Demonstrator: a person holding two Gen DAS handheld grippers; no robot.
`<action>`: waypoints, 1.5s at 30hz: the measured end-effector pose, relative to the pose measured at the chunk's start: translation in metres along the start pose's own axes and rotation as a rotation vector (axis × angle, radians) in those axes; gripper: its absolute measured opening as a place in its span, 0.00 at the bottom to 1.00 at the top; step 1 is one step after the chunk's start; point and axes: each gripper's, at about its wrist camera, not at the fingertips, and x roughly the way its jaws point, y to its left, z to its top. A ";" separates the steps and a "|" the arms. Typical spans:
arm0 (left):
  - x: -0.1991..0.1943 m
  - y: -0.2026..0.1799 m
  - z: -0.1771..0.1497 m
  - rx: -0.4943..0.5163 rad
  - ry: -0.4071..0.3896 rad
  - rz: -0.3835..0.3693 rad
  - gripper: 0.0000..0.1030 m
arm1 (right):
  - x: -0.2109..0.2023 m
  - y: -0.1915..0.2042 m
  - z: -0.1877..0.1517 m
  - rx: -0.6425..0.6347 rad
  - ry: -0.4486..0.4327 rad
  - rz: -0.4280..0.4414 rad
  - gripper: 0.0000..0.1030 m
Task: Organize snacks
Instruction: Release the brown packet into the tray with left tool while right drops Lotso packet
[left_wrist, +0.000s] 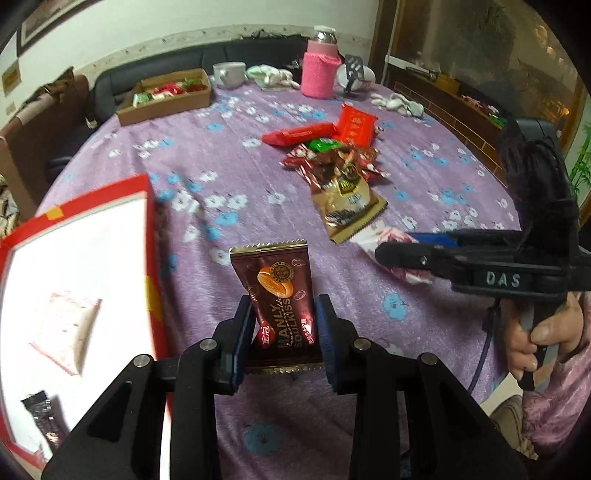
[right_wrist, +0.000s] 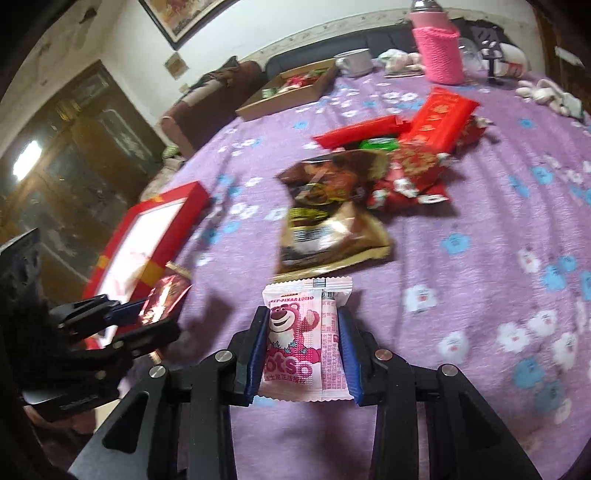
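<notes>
My left gripper (left_wrist: 282, 334) is shut on a dark red Manly Soulkiss snack packet (left_wrist: 279, 291), held above the purple cloth beside the red-rimmed white box (left_wrist: 77, 266). That box holds a pink packet (left_wrist: 66, 328) and a dark packet (left_wrist: 42, 419). My right gripper (right_wrist: 302, 341) is shut on a pink Lotso bear packet (right_wrist: 301, 332), also above the cloth. It shows in the left wrist view (left_wrist: 395, 254) at the right. A pile of loose snacks (left_wrist: 332, 158) lies mid-table: red packs, a green one, a gold bag (right_wrist: 328, 225).
A brown cardboard tray (left_wrist: 166, 99) with snacks stands at the far left. A white cup (left_wrist: 229, 74), a pink-sleeved bottle (left_wrist: 319, 66), soft toys (left_wrist: 397, 103) and a stand line the far edge. The round table (left_wrist: 424, 325) has a purple flowered cloth.
</notes>
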 end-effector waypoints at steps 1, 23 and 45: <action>-0.002 0.001 0.000 -0.002 -0.006 0.006 0.30 | 0.000 0.007 0.000 -0.012 -0.005 0.012 0.35; -0.044 0.046 -0.007 -0.058 -0.150 0.192 0.30 | 0.010 0.076 0.012 -0.131 -0.017 0.038 0.35; -0.061 0.090 -0.020 -0.154 -0.171 0.241 0.30 | 0.015 0.124 0.030 -0.198 -0.050 0.067 0.35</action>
